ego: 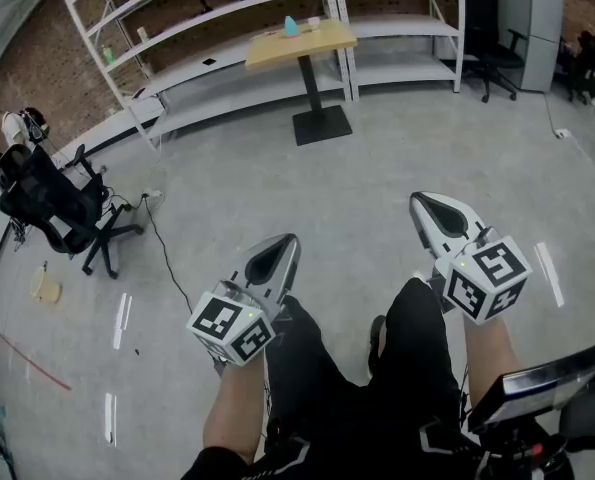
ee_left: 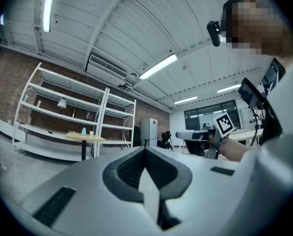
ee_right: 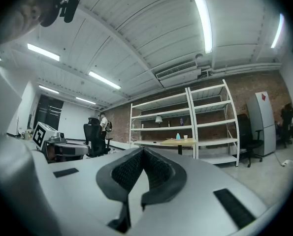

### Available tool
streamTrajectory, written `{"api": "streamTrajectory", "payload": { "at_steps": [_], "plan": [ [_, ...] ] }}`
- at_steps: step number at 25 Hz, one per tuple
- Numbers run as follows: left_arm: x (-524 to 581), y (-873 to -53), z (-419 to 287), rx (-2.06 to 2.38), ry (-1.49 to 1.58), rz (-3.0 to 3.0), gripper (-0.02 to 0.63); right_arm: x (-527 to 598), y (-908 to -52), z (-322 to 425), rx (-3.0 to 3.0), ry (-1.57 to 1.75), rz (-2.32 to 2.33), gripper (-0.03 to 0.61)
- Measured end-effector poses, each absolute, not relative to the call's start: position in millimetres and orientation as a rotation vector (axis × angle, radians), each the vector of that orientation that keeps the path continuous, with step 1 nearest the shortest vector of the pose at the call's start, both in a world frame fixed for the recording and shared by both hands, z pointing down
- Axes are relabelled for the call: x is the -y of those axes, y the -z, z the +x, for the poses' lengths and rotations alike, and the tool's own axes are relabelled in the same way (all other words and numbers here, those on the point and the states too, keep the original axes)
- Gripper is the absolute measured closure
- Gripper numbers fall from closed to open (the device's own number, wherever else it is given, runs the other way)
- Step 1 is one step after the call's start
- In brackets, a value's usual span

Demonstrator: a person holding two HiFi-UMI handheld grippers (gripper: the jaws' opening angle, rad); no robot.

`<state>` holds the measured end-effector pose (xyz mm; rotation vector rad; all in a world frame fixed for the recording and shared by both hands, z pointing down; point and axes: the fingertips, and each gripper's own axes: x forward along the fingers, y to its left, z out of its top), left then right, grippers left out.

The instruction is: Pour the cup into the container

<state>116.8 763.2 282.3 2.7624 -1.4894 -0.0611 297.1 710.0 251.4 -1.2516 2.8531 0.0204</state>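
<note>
A small wooden table [ego: 299,44] stands far off by the shelves. On it are a pale blue container [ego: 291,26] and a small white cup [ego: 314,22]. Both show tiny in the left gripper view, container [ee_left: 83,131] and cup [ee_left: 91,132], and in the right gripper view, container [ee_right: 178,136] and cup [ee_right: 185,137]. My left gripper [ego: 288,240] and right gripper [ego: 423,200] are held level over the floor, well short of the table. Each has its jaws together with nothing between them, the left gripper [ee_left: 145,150] and the right gripper [ee_right: 144,151] alike.
White shelving [ego: 227,8] lines the brick wall behind the table. A black office chair [ego: 62,208] and a floor cable [ego: 167,253] lie to the left; another chair [ego: 487,38] and a grey cabinet [ego: 532,8] are at the right. A person [ee_right: 103,126] stands far away.
</note>
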Motion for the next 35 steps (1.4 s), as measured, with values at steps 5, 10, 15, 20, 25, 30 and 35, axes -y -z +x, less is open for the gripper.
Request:
{"api": "streamTrajectory", "payload": {
  "at_steps": [5, 10, 15, 20, 25, 30, 35],
  "plan": [
    [-761.2, -284.6, 119.4, 1.480, 0.059, 2.771, 0.614, -709.2, -252.3, 298.6, -2.847, -0.022, -1.247, 0.578],
    [-761.5, -285.4, 120.9, 1.478, 0.065, 2.765, 0.614, -708.0, -252.4, 300.1, -2.834, -0.020, -1.256, 0.578],
    [-760.8, -289.7, 119.7, 1.479, 0.069, 2.756, 0.614, -708.4, -258.9, 294.9, -2.846, -0.008, -1.244, 0.578],
    [-759.4, -293.9, 118.7, 1.472, 0.068, 2.763, 0.614, -707.0, -261.3, 294.4, -2.844, -0.005, -1.240, 0.578],
    [-756.8, -291.2, 117.0, 1.472, 0.072, 2.758, 0.614, -705.1, -258.9, 291.8, -2.846, -0.005, -1.238, 0.578],
    [-757.0, -291.2, 117.8, 1.468, 0.068, 2.756, 0.614, -703.9, -257.8, 293.5, -2.842, 0.005, -1.244, 0.578],
    [-742.7, -309.5, 106.0, 1.472, 0.077, 2.731, 0.614, -691.7, -270.4, 283.0, -2.878, 0.010, -1.240, 0.578]
  ]
}}
